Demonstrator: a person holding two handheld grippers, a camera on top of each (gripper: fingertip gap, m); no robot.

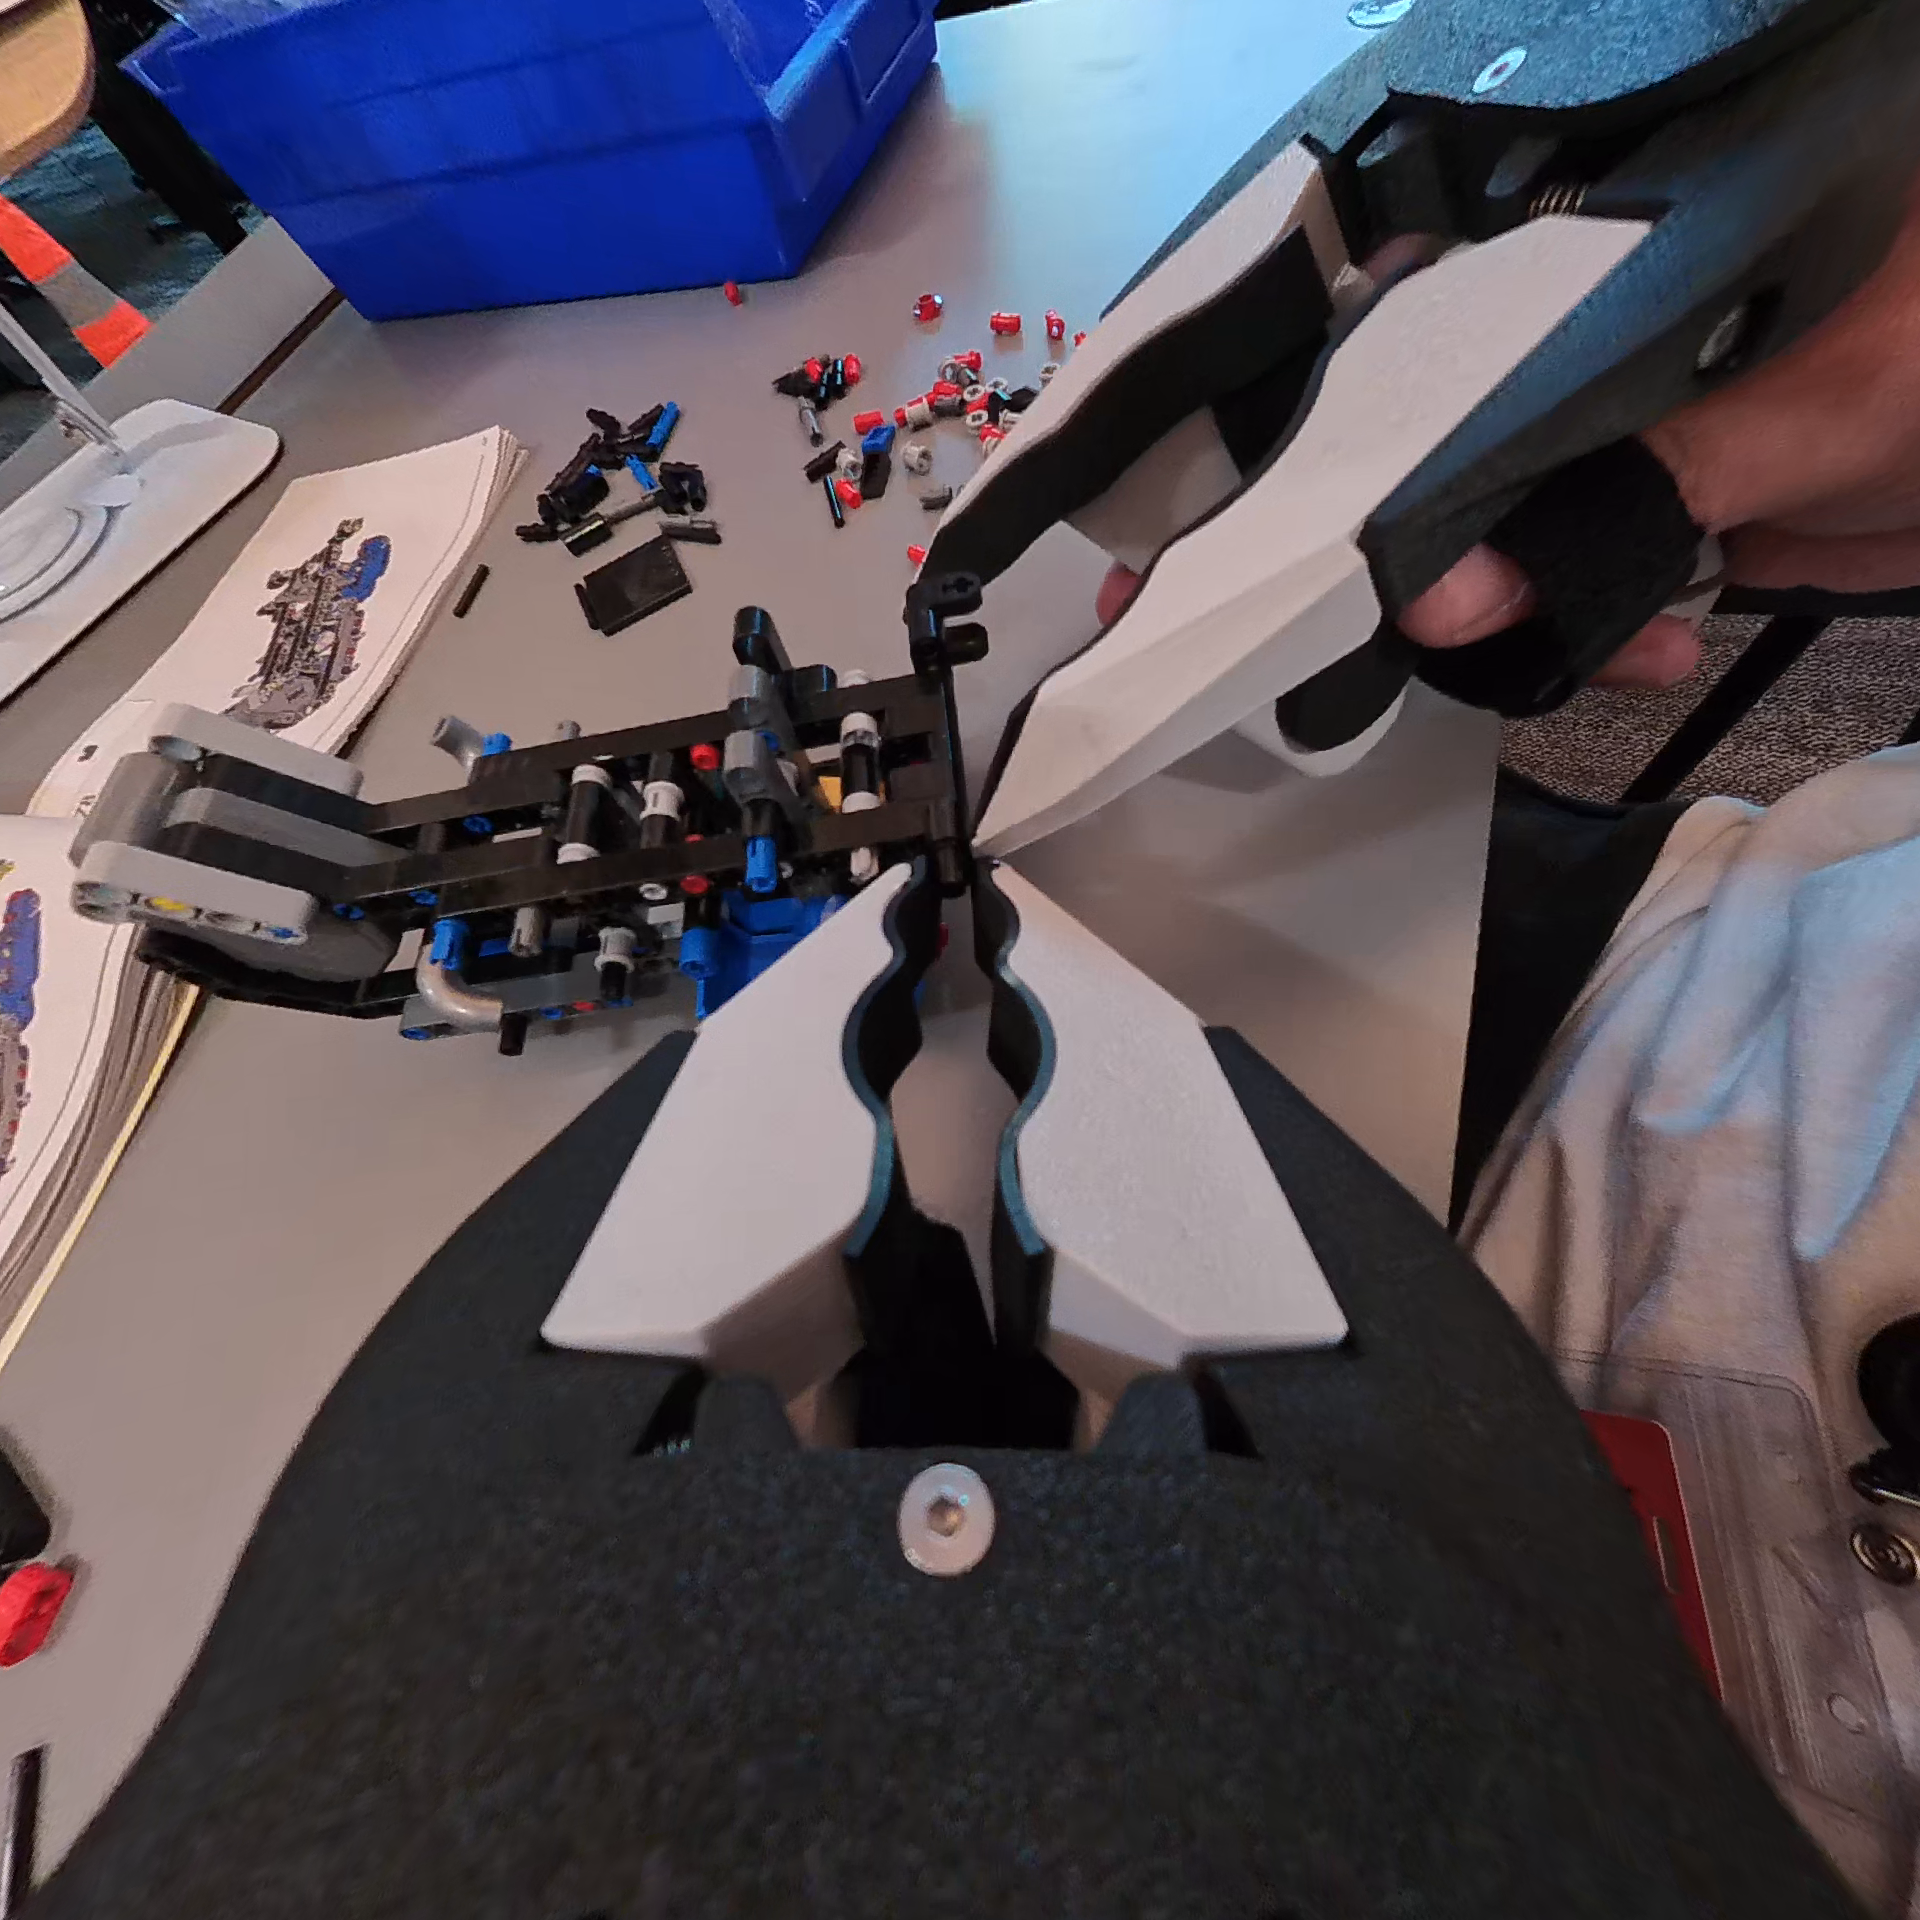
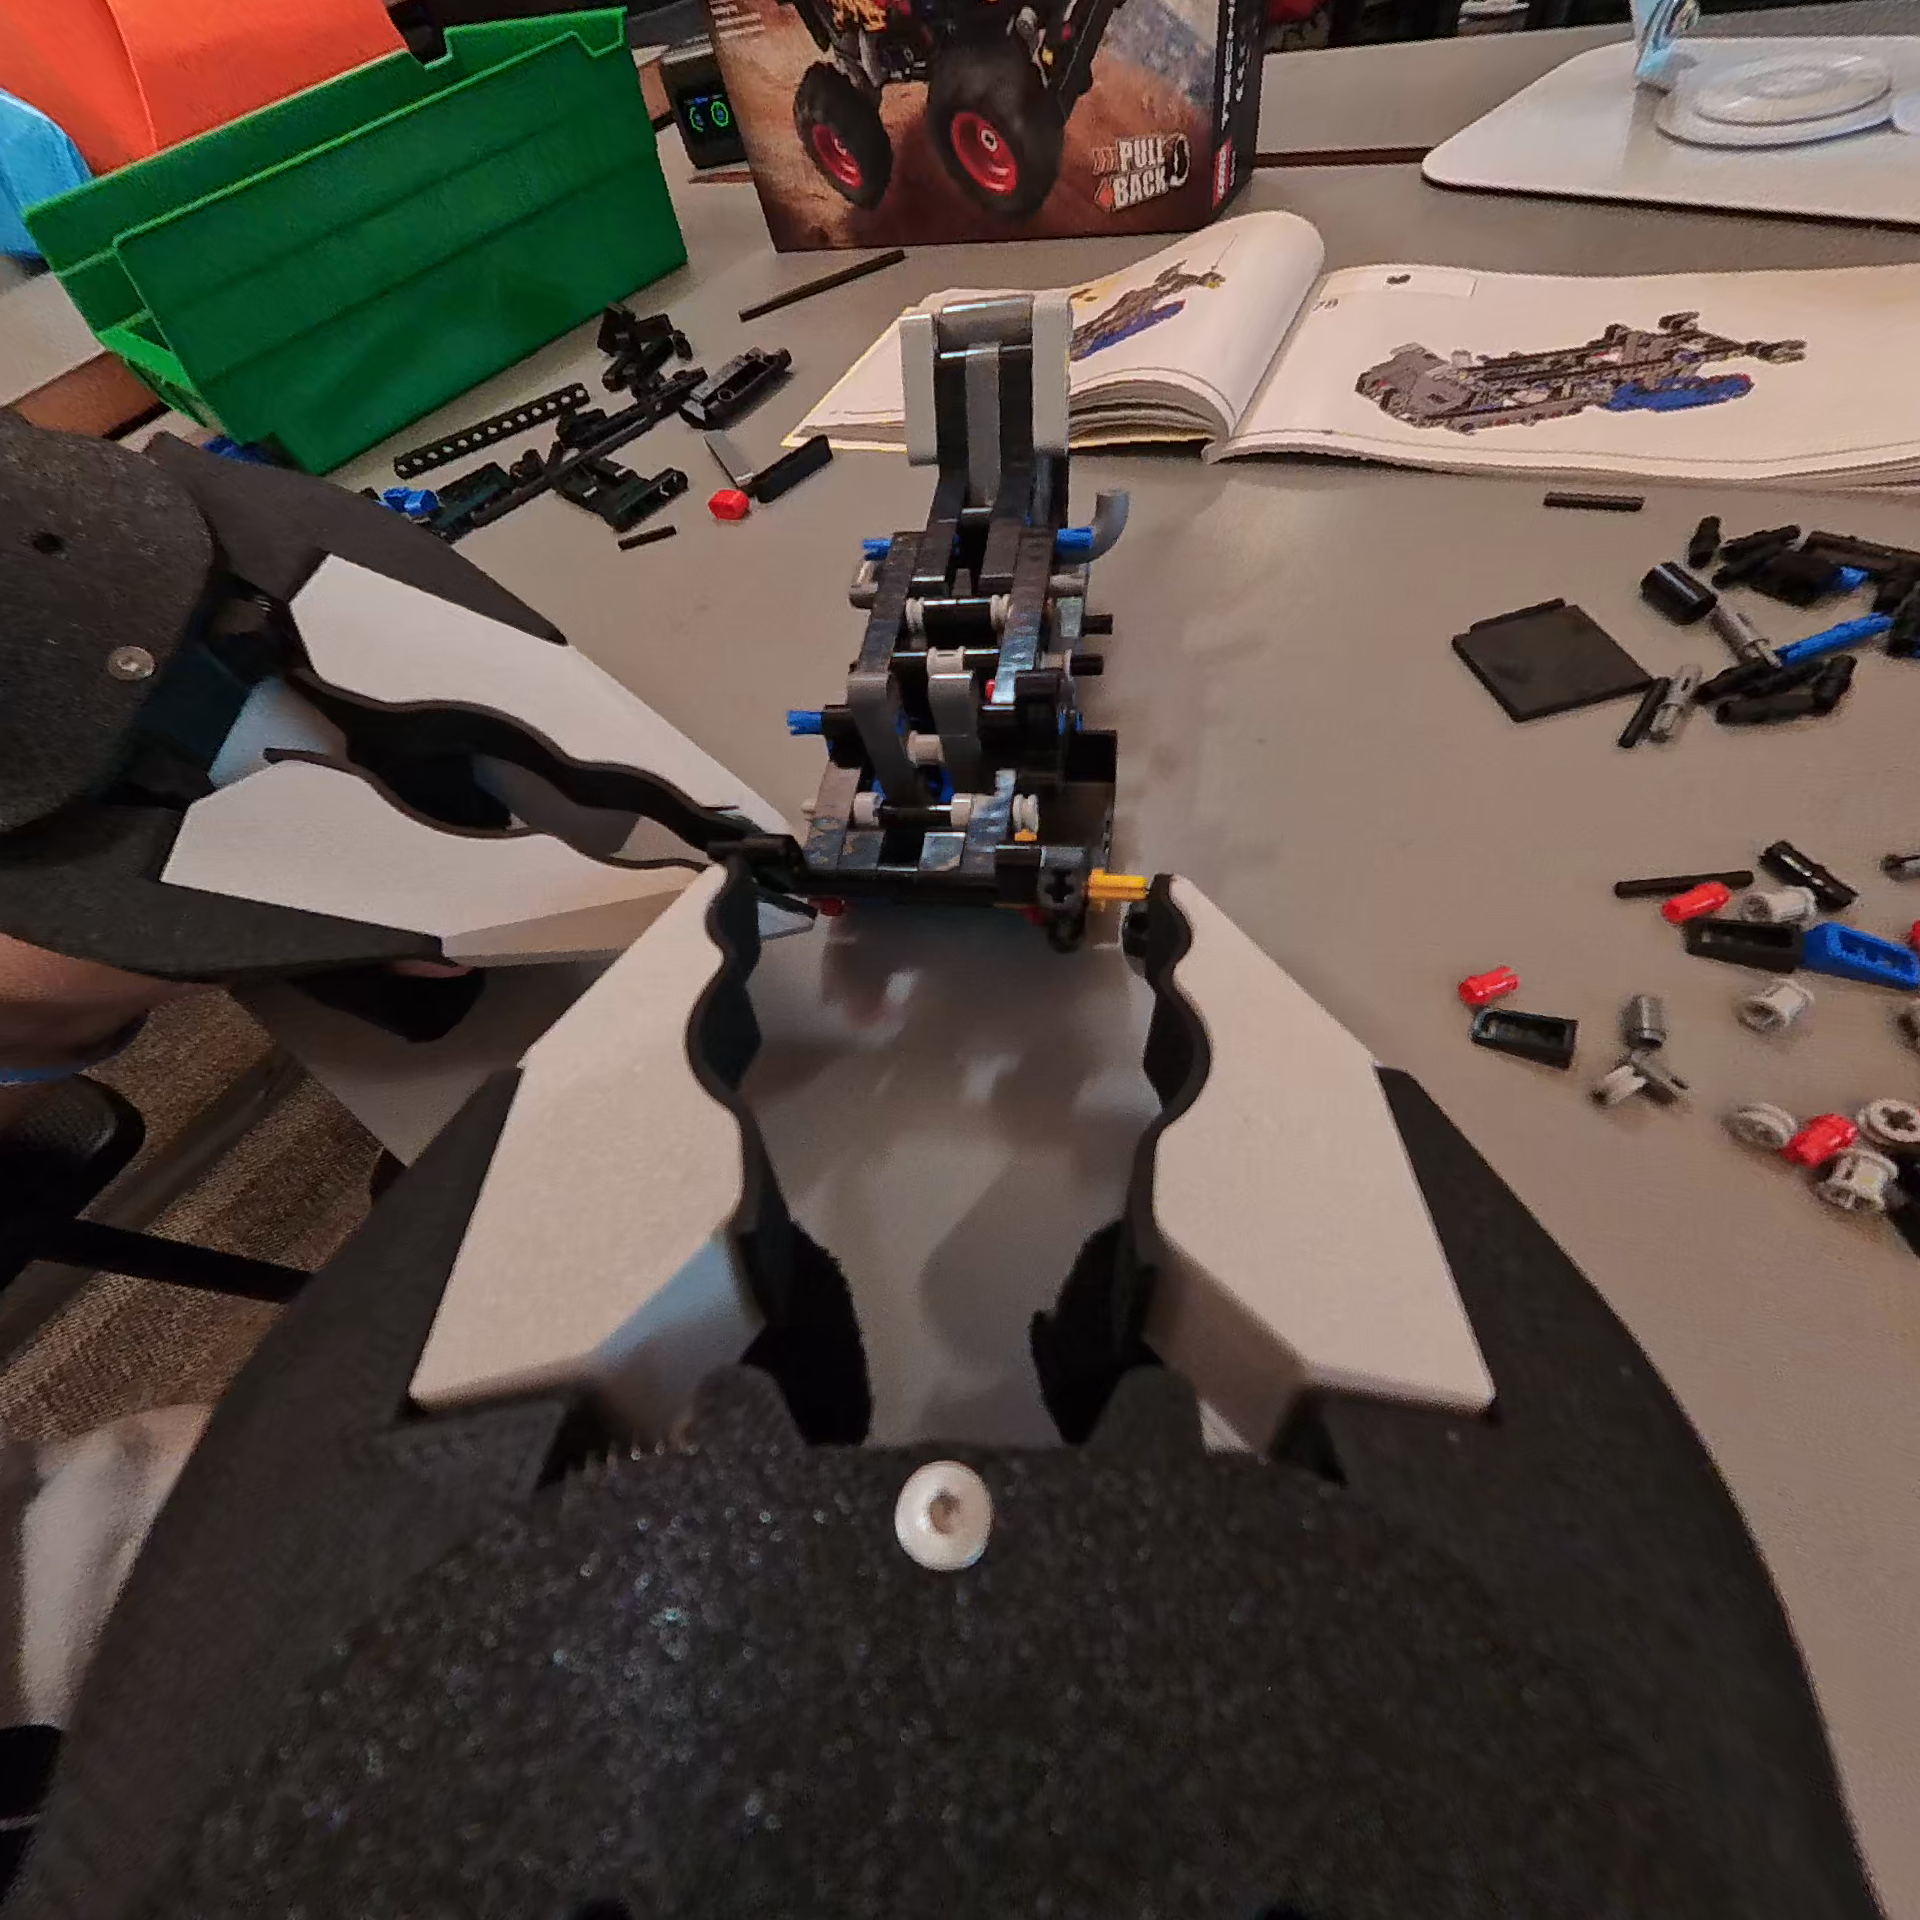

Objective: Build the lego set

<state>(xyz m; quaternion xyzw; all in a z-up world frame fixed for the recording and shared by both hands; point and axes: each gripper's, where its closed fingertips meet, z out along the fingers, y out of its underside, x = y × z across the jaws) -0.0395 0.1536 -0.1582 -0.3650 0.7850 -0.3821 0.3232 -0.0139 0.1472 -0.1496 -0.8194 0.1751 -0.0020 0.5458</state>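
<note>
The Lego chassis [image 1: 623, 831], a long black frame with grey, blue and red pins, lies on the grey table and also shows in the right wrist view [image 2: 966, 707]. My left gripper [image 1: 953, 873] is shut on a black pin at the chassis's near end corner; it enters the right wrist view from the left [image 2: 764, 852]. My right gripper [image 2: 945, 899] has its jaws wide apart across the chassis's end beam, with a fingertip touching each end. One fingertip [image 2: 1164, 914] presses a small black connector [image 1: 945, 613] beside a yellow axle [image 2: 1117, 885]. The right gripper enters the left wrist view from the upper right [image 1: 956, 712].
Loose red, black, grey and blue pieces [image 2: 1766, 987] are scattered right of the chassis. An open instruction booklet [image 2: 1455, 384], the set's box [image 2: 987, 114] and a green bin [image 2: 364, 260] stand behind. A blue bin [image 1: 520, 135] is across the table. The table edge and a person sit close behind the grippers.
</note>
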